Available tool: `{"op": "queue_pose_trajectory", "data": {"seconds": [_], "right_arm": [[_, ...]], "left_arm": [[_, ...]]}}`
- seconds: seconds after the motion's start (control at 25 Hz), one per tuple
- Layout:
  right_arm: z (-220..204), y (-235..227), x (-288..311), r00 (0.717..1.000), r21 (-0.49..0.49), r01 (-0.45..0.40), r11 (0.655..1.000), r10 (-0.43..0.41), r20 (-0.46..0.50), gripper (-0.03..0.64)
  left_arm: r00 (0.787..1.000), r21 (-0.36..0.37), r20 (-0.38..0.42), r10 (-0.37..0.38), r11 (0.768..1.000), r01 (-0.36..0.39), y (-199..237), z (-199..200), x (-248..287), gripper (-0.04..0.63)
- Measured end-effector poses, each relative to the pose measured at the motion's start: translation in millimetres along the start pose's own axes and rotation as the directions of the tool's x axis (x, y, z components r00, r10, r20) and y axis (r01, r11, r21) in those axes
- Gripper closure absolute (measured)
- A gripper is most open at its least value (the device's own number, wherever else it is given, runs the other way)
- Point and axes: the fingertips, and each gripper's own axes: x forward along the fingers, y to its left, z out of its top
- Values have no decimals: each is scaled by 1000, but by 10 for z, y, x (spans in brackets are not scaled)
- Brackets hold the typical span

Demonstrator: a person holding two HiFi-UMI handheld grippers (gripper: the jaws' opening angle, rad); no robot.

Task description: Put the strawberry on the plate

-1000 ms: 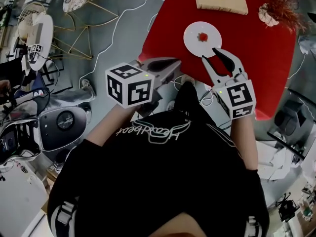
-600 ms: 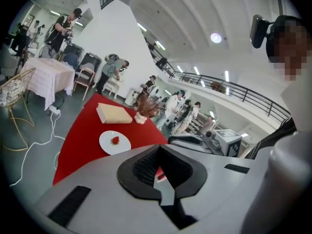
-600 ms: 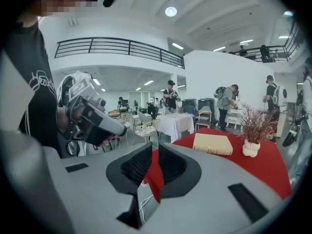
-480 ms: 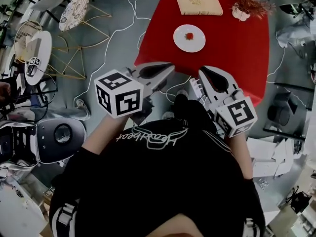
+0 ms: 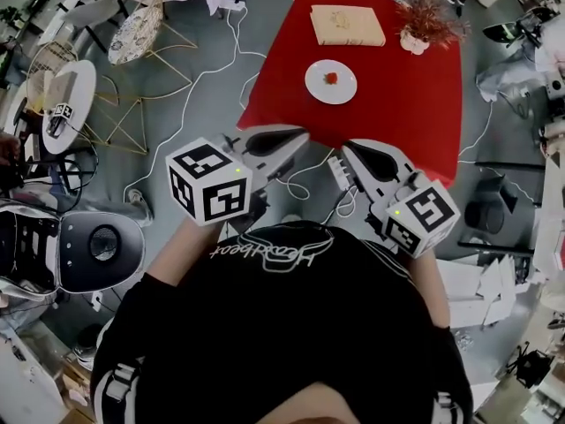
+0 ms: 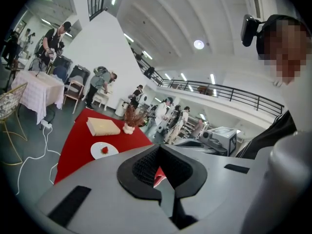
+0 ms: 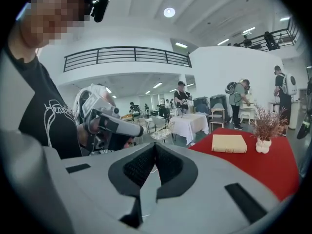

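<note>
On the white plate [image 5: 316, 87], near its middle, lies the strawberry [image 5: 331, 79], clear of the rim all round, so by my reckoning your task is already done. That plate sits on the red table [image 5: 397, 104], toward the edge nearest you. A cream book [image 5: 347, 26] lies at 12 o'clock from it, and a small vase of dried stems [image 5: 424, 23] stands at 2 o'clock. Both are well apart from the plate.

Little can go wrong with the fruit itself unless you go back in. A clenched tip reaching over the plate could nudge the strawberry off, or catch the plate's rim and slide it toward the near table edge. The likelier trouble is underfoot: white cables [image 5: 208, 78] loop across the grey floor from 9 to 6 o'clock of the table. A foot caught in them could jolt the table leg, and you with it.

Your left gripper [image 5: 305, 134] is at 7 o'clock from the plate, well short of the table. Its jaws are together and there is nothing between them. Your right gripper [image 5: 349, 151] is at 6 o'clock; its jaws have just been closing and now meet, also on nothing.

You hold both hands up before your chest with the marker cubes turned upward. Each gripper lies close to level. The left points toward 2 o'clock and the right toward 10 o'clock, so the tips lean toward each other without touching.
</note>
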Motion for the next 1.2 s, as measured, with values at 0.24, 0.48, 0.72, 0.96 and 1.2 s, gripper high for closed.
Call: {"op": "queue_pose_trajectory", "data": {"seconds": [0.24, 0.48, 0.72, 0.96, 1.2], "right_arm": [[-39, 129, -404, 999, 32, -20, 999, 19, 31, 609], [-188, 263, -873, 999, 61, -33, 998, 30, 39, 608], [-238, 340, -1283, 997, 81, -38, 996, 33, 65, 609], [-321, 484, -1478, 997, 87, -33, 996, 27, 73, 609], [-421, 517, -1657, 997, 81, -22, 996, 16, 75, 609]], "left_arm": [[1000, 24, 6, 16, 1000, -16, -385, -128, 40, 589], [999, 35, 12, 44, 998, -44, -877, -315, 82, 588], [997, 21, 12, 79, 997, -80, -1237, -504, 111, 588], [995, 20, 2, 96, 995, -96, -1477, -669, 53, 589], [996, 21, -15, 85, 996, -85, -1646, -765, 130, 589]]}}
